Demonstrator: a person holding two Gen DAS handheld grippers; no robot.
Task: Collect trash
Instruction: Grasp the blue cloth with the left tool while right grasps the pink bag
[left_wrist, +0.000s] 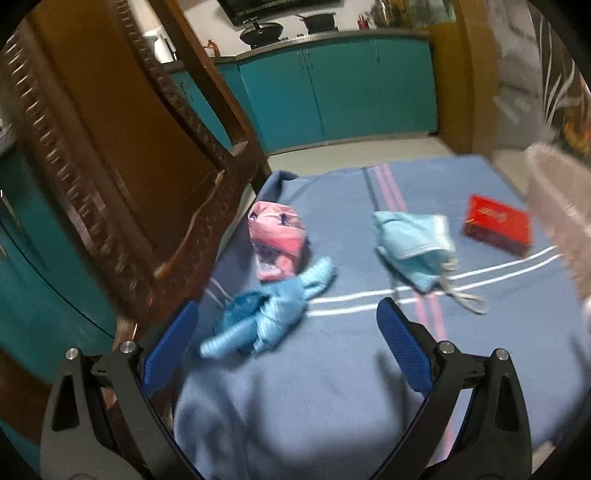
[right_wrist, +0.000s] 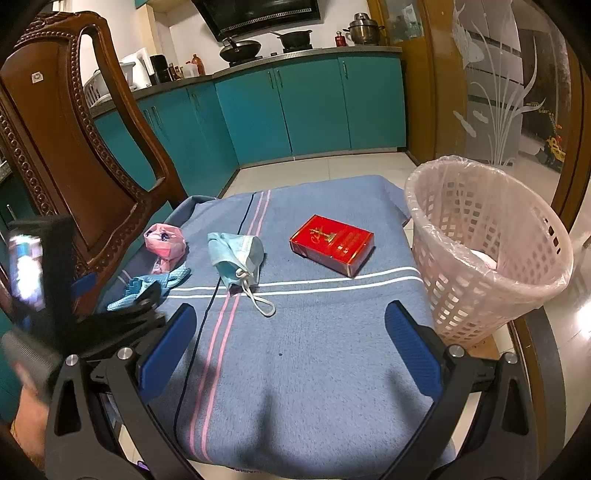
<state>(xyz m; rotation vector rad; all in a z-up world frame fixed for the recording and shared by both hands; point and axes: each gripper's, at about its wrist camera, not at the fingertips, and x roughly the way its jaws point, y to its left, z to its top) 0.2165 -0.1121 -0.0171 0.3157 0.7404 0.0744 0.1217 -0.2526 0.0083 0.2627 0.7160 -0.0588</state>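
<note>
Lined bin off worktop's right edge; red box, mask, pink wrapper across blanket; crumpled blue wrapper just ahead of left tool, nearer than right tool, both spread empty.

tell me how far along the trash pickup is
Barely begun, it seems. Done: something pale already lies in the lined basket. In hand: nothing; the left gripper and right gripper are both open and empty. Left on the blue blanket: the red box, the face mask, the pink wrapper and the crumpled blue piece, which lies just ahead of the left gripper.
</note>
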